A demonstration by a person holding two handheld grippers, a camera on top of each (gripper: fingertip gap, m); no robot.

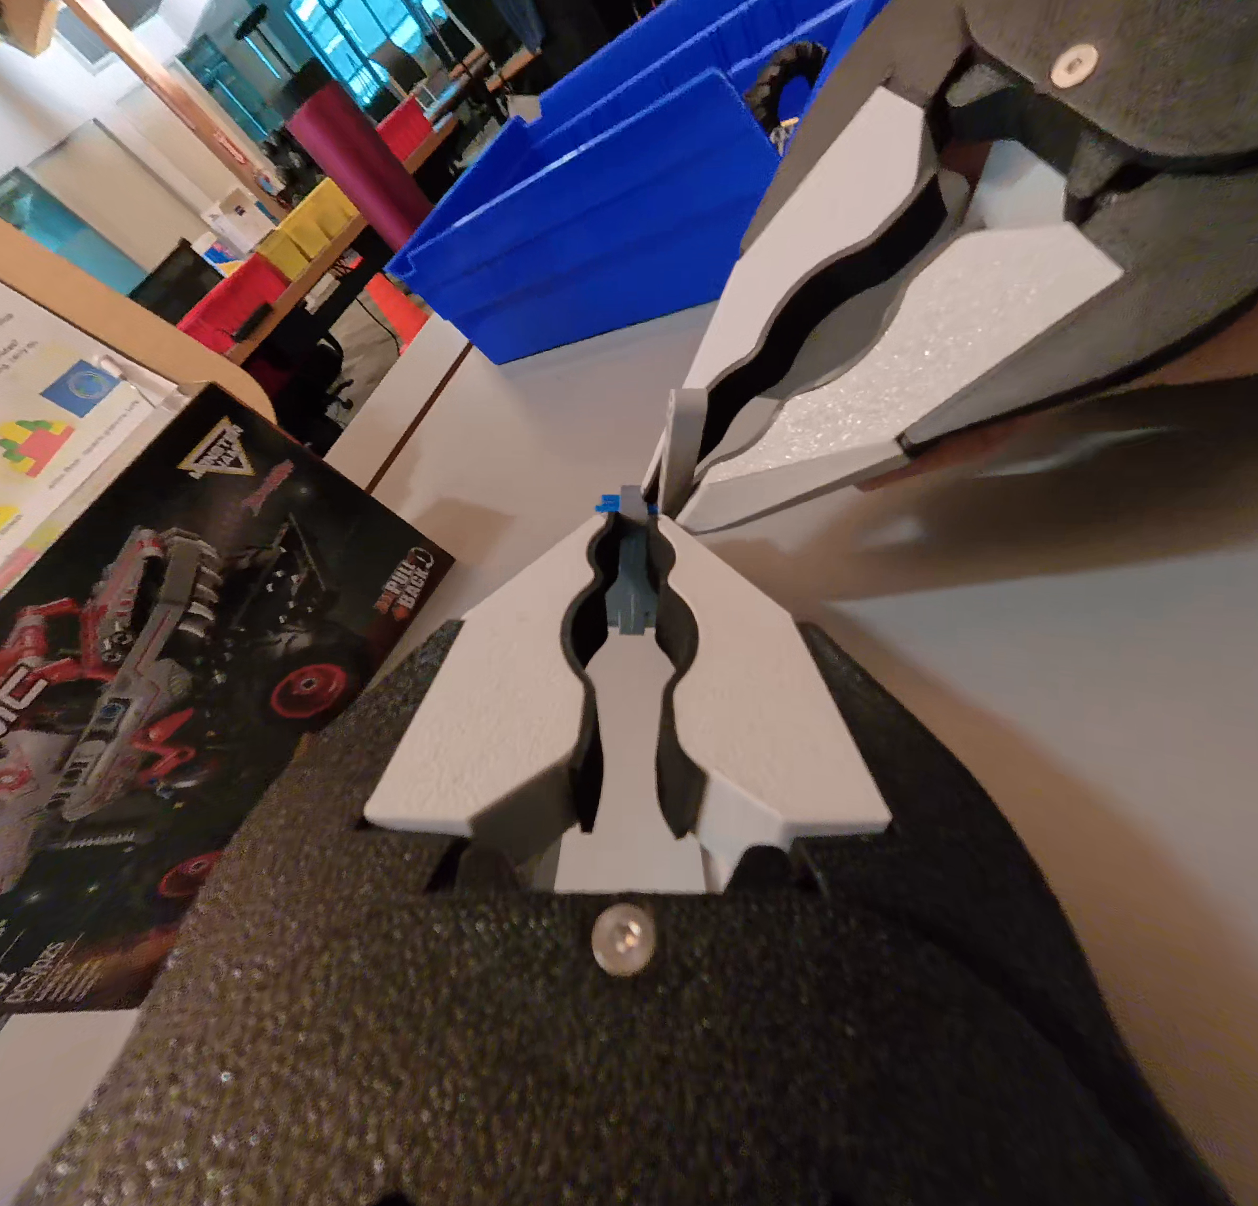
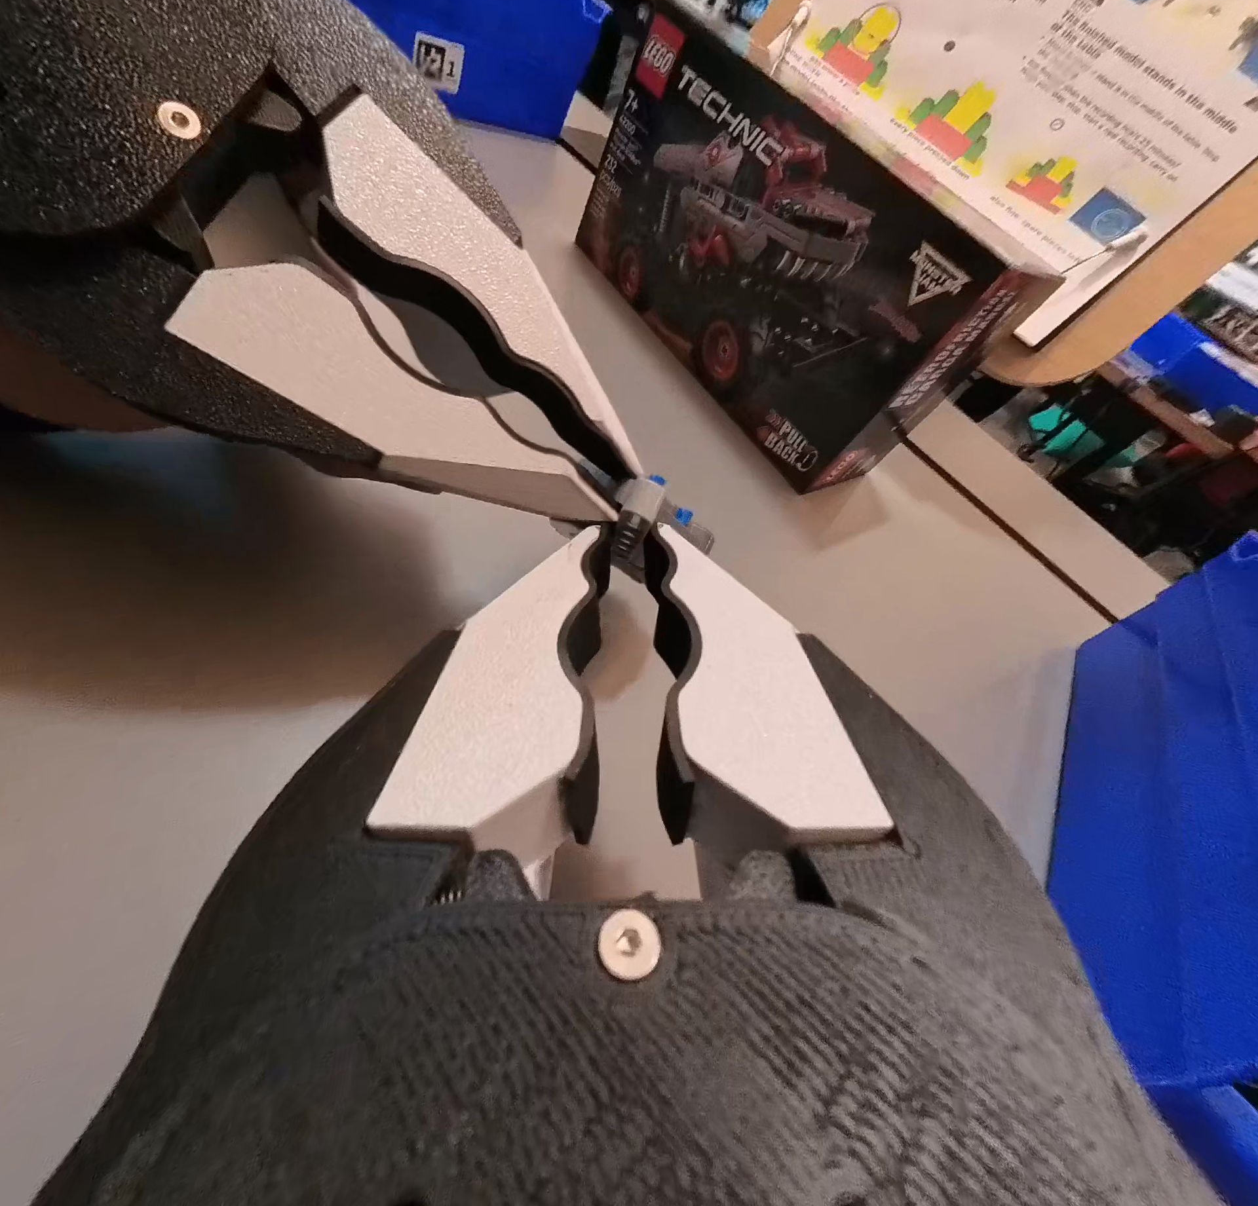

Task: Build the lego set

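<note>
My left gripper (image 1: pixel 630 527) is shut on a small grey lego piece (image 1: pixel 632 588) with blue pins (image 1: pixel 608 503) at its far end. My right gripper (image 1: pixel 670 493) comes in from the upper right, tip to tip with the left one, and holds a light grey beam (image 1: pixel 684 438). In the right wrist view my right gripper (image 2: pixel 630 544) is shut on a grey ridged part (image 2: pixel 627 539), joined to the light grey piece with blue pins (image 2: pixel 643 493) that my left gripper (image 2: pixel 623 486) pinches from the upper left. Both hold the parts just above the grey table (image 2: pixel 170 731).
The lego set's black box (image 1: pixel 170 663) (image 2: pixel 783 275) stands on the table beyond the grippers. A blue bin (image 1: pixel 592 220) holds a black tyre (image 1: pixel 783 77). More blue bins (image 2: pixel 1157 799) (image 2: pixel 463 37) flank the right view. An instruction board (image 2: pixel 1021 84) leans behind the box. The grippers are tip to tip, or close to it.
</note>
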